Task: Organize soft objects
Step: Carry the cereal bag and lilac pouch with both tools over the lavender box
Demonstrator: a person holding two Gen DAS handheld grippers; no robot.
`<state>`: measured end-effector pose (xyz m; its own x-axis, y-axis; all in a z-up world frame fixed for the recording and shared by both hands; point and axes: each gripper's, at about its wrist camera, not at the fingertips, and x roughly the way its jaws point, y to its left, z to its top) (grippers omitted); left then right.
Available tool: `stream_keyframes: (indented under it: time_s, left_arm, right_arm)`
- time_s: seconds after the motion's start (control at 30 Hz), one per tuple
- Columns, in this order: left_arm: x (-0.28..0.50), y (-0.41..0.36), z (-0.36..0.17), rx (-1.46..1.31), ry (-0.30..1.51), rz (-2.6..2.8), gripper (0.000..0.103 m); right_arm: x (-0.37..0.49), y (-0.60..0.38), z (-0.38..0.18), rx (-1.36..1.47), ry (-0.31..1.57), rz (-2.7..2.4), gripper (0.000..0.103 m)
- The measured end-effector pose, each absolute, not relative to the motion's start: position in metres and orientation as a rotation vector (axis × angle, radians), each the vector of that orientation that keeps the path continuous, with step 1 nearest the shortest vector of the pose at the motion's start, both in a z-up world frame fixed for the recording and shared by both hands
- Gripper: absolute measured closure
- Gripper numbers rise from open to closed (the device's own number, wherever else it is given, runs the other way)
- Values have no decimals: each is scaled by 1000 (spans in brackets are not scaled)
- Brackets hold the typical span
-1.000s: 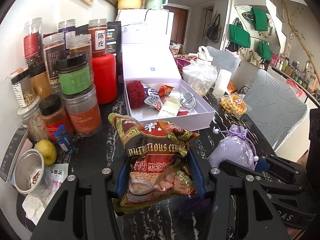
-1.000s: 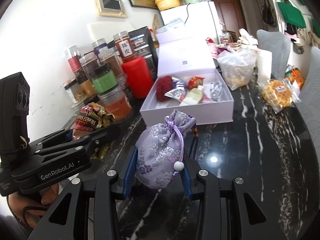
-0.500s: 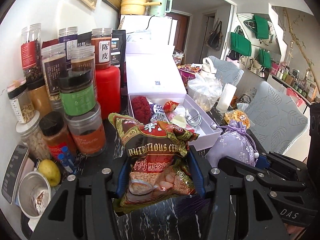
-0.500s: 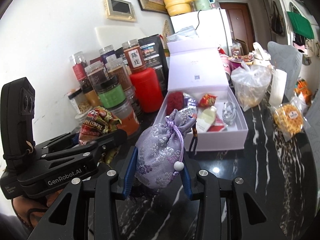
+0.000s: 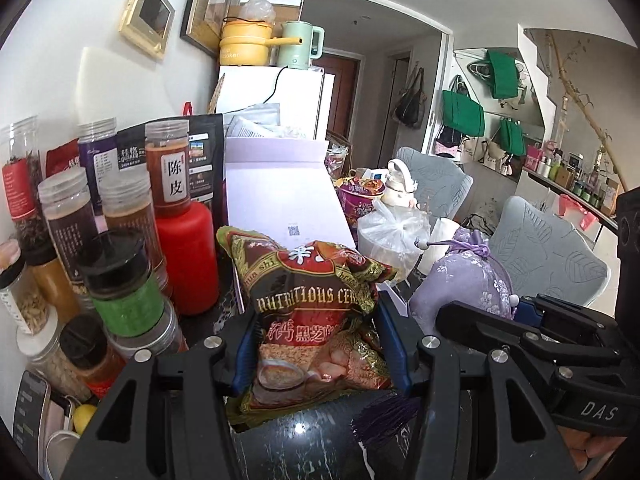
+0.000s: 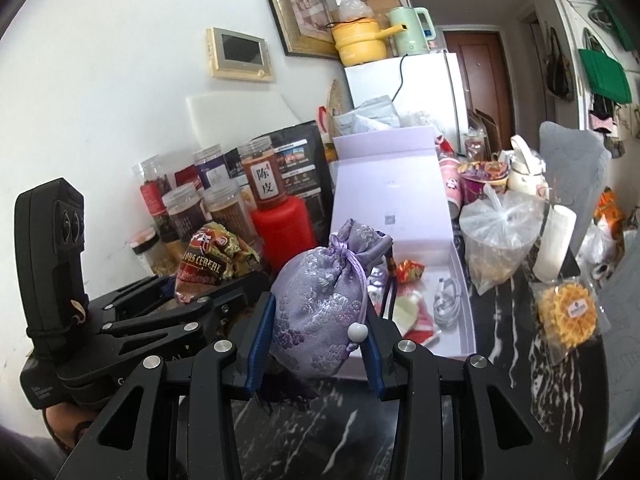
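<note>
A crinkled red-and-gold foil cereal packet [image 5: 316, 320] is pinched between the blue pads of the left hand-held gripper [image 5: 316, 344] and is held clear of the black marbled counter [image 5: 320, 448]. Just to its right, a lilac brocade drawstring pouch [image 6: 320, 300] with a white bead is clamped in the right hand-held gripper [image 6: 316, 344], also off the counter. Beyond both stands an open pale-lilac gift box [image 6: 460, 320], its lid raised at the far side.

The step in hand is judged to be the carrying of both soft things to the box. It is done well if each is brought over the near wall before being lowered, if the pouch's dangling purple tassel [image 5: 384, 420] is kept from catching on that wall, and if a bare patch of the box floor is chosen for each. The pads should be parted only once the things rest inside, since both are limp and will slump.

The box interior is shown only by the right wrist view: a white coiled cable [image 6: 446, 300], a red foil sweet [image 6: 408, 270] and a pale sachet lie within. In the left wrist view it is hidden behind the packet, but the jars [image 5: 120, 280] crowding the left of the counter, with a red plastic bottle [image 5: 188, 256] among them, are shown more fully there.
</note>
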<state>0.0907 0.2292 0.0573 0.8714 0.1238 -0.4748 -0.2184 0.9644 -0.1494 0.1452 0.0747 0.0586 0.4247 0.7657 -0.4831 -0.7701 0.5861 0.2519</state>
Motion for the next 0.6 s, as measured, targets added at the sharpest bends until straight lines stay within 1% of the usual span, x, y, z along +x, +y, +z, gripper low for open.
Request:
stream_keyframes:
  time_s: [0.23,0.6]
  left_arm:
    - [119,232,70,-186,455,157,51]
    - [171,254,82,-165,428,187,51]
  right_arm:
    - [172,83,76,3,590,986,64]
    - [221,105,80,-17,579,957,64]
